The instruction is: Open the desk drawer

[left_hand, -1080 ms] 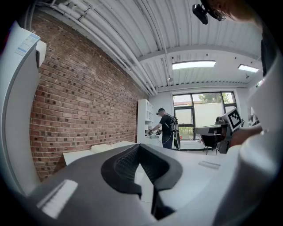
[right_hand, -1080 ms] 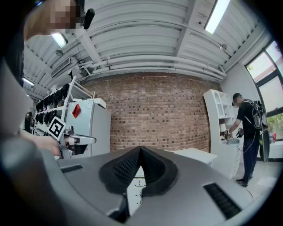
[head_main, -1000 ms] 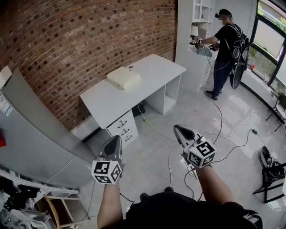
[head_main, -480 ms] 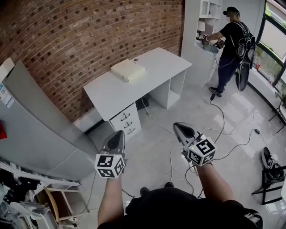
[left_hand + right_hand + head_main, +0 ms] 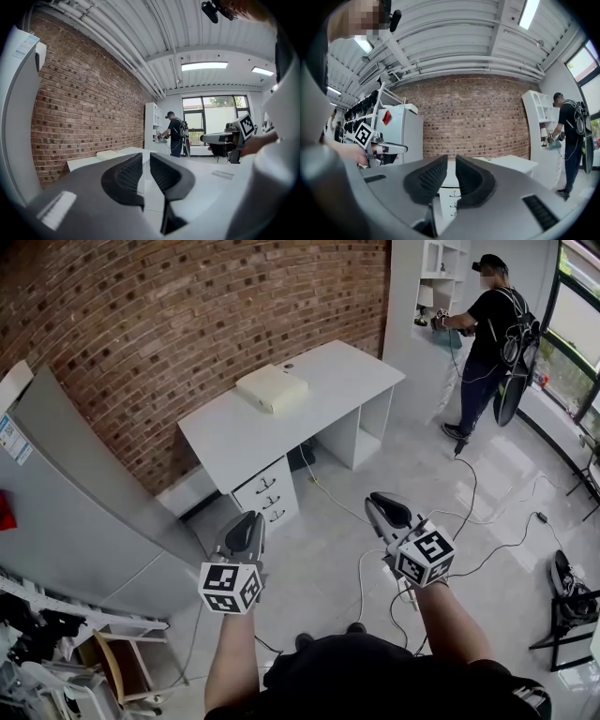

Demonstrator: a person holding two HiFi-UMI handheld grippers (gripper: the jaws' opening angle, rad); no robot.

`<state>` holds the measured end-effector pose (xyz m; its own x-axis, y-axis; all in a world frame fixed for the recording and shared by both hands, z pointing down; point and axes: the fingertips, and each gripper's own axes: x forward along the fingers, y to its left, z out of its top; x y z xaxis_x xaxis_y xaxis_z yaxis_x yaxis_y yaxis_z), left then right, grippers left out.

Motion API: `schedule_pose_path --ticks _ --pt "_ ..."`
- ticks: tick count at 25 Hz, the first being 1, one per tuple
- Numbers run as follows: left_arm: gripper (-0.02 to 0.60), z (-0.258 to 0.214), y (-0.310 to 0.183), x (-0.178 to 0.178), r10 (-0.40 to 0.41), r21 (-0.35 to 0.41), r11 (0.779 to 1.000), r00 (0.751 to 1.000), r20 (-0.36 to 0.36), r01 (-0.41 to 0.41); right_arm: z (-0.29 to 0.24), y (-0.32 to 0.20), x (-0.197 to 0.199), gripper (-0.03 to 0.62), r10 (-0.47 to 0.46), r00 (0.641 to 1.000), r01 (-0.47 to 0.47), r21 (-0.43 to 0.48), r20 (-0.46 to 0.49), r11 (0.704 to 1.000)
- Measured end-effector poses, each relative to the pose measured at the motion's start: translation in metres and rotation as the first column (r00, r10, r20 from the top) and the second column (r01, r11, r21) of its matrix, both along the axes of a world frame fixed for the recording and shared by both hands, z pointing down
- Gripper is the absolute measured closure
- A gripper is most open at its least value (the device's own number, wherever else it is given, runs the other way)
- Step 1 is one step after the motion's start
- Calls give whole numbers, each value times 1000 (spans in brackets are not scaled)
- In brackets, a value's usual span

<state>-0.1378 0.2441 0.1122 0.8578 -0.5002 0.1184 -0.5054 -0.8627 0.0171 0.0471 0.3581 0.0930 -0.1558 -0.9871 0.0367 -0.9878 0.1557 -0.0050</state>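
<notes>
Big brick wall (image 5: 187, 334) across the far side, and tucked against it the white desk (image 5: 328, 381), long and mostly bare. A pale flat box (image 5: 271, 388) sits on top towards the far edge. Under the desk's left end, there's the target: a stack of three drawers (image 5: 267, 499), all shut flush, each with a little dark handle. Top handle (image 5: 265, 486) is the obvious pick.

Both tongs are near us, well apart from the desk. The left gripper (image 5: 251, 519) has its jaws just easing apart, a slim gap showing, nothing in it. The right gripper (image 5: 378, 503) is closed up and empty too.

So it's the approach, I'd say, nothing touched yet. To do it well: step in square to the drawer front, open one set of jaws wider, pinch the handle at its middle, then pull straight back, level. Mind the cables (image 5: 469, 512) on the floor to the right.
</notes>
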Motion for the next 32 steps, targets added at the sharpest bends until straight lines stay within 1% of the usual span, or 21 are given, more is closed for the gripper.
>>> schedule_pose_path --ticks 2,3,4,5,11,18,21,25,32 --pt "509 1 1 0 4 -4 1000 1000 3 -4 3 0 0 577 3 1000 -3 -8 0 1000" --pt "494 1 1 0 5 -5 1000 1000 7 -5 5 1 0 562 5 1000 -5 -13 0 1000" --pt "482 2 1 1 7 -5 1000 1000 11 -7 6 0 1 514 6 1000 -6 -19 1 1000" --pt "471 3 1 1 9 -5 1000 1000 16 -9 7 0 1 480 7 1000 -7 -23 3 1000" --pt "365 8 -5 -1 -14 -25 1000 1000 26 15 8 -3 3 379 5 1000 -5 -25 9 1000" --pt "314 10 -10 -8 -51 -34 998 998 31 52 8 -2 8 290 14 1000 -14 -8 20 1000" --pt "302 14 -10 -7 -59 -43 997 998 39 60 10 0 14 270 31 999 -31 -8 21 999" --pt "302 20 -4 2 -49 -57 997 998 49 52 14 5 23 266 37 999 -37 -22 27 999" --pt "302 23 13 26 -60 -58 996 996 64 64 25 21 45 266 7 998 -4 -43 68 999"
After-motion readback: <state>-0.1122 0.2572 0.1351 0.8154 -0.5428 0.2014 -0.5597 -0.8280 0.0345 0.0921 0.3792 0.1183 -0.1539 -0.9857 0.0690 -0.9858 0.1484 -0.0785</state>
